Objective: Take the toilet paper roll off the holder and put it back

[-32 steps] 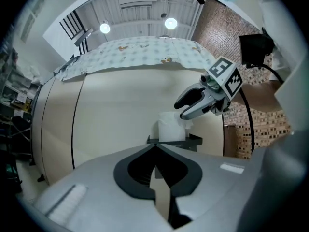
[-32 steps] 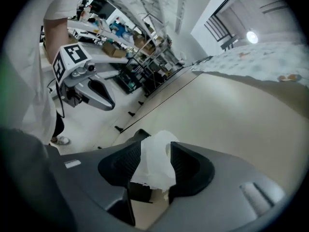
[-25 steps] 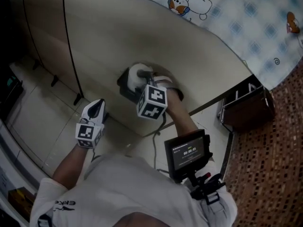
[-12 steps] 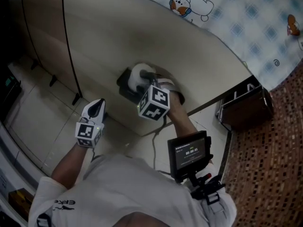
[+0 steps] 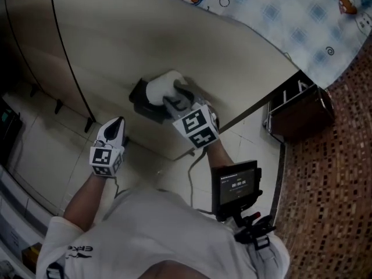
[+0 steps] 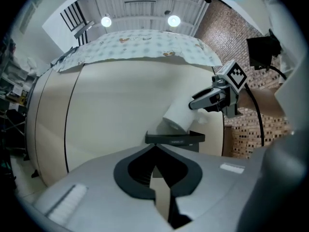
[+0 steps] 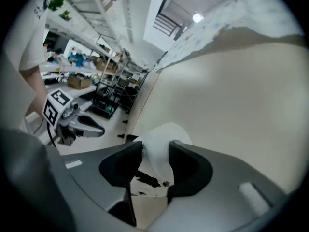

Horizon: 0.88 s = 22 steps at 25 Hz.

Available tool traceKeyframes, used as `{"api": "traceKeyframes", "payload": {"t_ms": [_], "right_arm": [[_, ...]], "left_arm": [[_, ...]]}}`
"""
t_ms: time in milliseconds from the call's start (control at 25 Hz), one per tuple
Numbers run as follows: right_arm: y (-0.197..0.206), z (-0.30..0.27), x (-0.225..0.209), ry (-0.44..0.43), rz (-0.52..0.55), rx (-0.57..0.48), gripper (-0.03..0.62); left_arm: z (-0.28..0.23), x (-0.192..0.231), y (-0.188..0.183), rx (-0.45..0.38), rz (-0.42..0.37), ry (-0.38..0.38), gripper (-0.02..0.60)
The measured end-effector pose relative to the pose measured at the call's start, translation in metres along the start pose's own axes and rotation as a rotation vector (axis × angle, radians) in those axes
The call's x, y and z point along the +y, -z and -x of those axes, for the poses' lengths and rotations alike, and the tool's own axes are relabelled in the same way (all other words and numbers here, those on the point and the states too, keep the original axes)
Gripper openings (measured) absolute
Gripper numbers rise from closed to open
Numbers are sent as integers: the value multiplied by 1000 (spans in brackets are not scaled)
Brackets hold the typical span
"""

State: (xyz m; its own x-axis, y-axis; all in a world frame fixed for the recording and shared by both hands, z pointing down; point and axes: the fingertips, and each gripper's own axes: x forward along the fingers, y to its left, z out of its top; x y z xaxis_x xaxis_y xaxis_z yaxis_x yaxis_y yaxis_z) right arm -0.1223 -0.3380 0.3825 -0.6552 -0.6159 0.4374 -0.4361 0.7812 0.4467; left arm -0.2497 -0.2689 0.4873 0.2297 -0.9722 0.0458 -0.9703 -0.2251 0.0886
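A white toilet paper roll [image 5: 160, 88] sits tilted over a black wall holder [image 5: 139, 99] on the beige partition. My right gripper [image 5: 174, 96] has the roll between its jaws, which are closing, and both pads touch the paper. In the right gripper view the roll [image 7: 161, 138] fills the gap of that gripper [image 7: 155, 152]. The left gripper view shows the roll [image 6: 178, 116] slanting up off the holder's shelf [image 6: 175, 138], with the right gripper [image 6: 202, 99] on its upper end. My left gripper [image 5: 115, 127] hangs shut and empty to the lower left, apart from the holder.
The beige partition wall [image 5: 192, 45] carries a patterned cloth [image 5: 279, 10] along its top. A brown box [image 5: 301, 120] stands at the right on the tiled floor. A small screen [image 5: 235, 185] and a cable hang at the person's waist. Shelves with clutter [image 7: 91, 81] stand in the background.
The right gripper's jaws have come in onto the roll, and the roll now tilts up from the holder. The left gripper has stayed where it was.
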Motion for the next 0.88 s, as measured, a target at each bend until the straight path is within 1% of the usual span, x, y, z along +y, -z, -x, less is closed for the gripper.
{"api": "traceKeyframes", "payload": {"t_ms": [200,320,400,560,760,880], "right_arm": [[15,27,-14,42,-242,-111,189],[33,44,-23,68,-388,-156,187],[47,56,-28,79,-506,-198,183],[72,81,-40,88,-766,-306,178],[100,91,-49,75,-1057,-421,166],[115,94,-50,60,-1197,-474,163]], "left_arm": [[-19,-13,-1,1,1,33,3],[-29,-19,-1,11,-12,55,3],[-34,-22,1,21,-20,61,3],[-40,-23,7,42,-28,59,3],[-51,-25,12,62,-19,66,3],[-55,-21,13,70,-25,63,3]]}}
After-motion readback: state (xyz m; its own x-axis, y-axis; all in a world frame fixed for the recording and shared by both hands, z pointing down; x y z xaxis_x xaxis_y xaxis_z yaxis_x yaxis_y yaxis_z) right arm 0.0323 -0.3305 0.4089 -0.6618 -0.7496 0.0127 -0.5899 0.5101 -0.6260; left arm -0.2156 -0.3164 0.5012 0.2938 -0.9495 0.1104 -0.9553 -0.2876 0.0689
